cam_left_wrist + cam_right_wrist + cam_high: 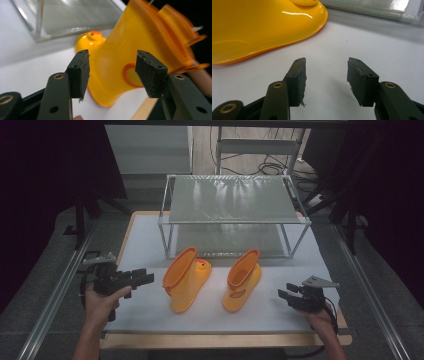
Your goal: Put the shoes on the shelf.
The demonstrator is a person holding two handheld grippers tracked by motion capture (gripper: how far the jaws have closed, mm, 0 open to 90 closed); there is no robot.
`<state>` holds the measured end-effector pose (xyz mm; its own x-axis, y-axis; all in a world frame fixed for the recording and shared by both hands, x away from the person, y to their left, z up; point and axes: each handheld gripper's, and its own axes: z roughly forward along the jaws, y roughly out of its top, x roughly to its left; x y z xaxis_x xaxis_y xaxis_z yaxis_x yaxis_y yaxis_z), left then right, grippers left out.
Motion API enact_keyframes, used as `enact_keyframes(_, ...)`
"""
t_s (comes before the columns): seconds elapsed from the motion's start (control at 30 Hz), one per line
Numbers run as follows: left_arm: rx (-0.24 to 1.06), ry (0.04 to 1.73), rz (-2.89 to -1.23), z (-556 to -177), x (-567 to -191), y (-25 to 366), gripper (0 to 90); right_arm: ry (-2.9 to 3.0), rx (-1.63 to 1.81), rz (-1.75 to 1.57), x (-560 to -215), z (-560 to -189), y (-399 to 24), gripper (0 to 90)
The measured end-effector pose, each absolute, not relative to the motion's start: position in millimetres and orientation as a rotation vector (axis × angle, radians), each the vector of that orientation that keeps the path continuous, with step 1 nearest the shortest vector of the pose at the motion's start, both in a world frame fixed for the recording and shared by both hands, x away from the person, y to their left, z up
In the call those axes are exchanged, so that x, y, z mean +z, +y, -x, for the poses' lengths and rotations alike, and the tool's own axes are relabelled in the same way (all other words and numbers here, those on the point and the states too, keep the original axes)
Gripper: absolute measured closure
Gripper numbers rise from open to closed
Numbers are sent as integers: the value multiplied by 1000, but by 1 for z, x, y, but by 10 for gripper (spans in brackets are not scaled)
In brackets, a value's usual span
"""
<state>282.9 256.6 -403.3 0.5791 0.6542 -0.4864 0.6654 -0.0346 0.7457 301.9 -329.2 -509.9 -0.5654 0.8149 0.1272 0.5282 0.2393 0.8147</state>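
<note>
Two yellow rubber boots stand on the white mat, toes toward the rack. The left boot has a duck face on its toe; the right boot is beside it. My left gripper is open just left of the left boot, a short gap away. In the left gripper view the open left gripper frames that boot's shaft, with the other boot blurred behind. My right gripper is open to the right of the right boot. The open right gripper sits low over the mat, the boot ahead and left.
A metal two-level rack stands at the back of the mat, its lower edge just beyond the boots. The mat lies on a wooden board. Cables lie on the floor behind the rack.
</note>
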Motion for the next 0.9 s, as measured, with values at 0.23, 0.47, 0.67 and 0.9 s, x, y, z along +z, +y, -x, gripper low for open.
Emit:
enact_keyframes(0.23,-42,1062,-1737,-290,-372,250,453,2201,1243,-1243,-510,-301,-329,499)
enact_keyframes(0.47,-91,983,-1794,-301,-339,226,453,2212,1232,-1244,-511,-302,-328,501)
enact_keyframes(0.67,-136,932,-1836,-310,-322,204,454,2221,1229,-1243,-512,-302,-327,503)
enact_keyframes(0.9,-214,875,-1922,-327,-302,162,458,2231,1219,-1239,-513,-303,-325,503)
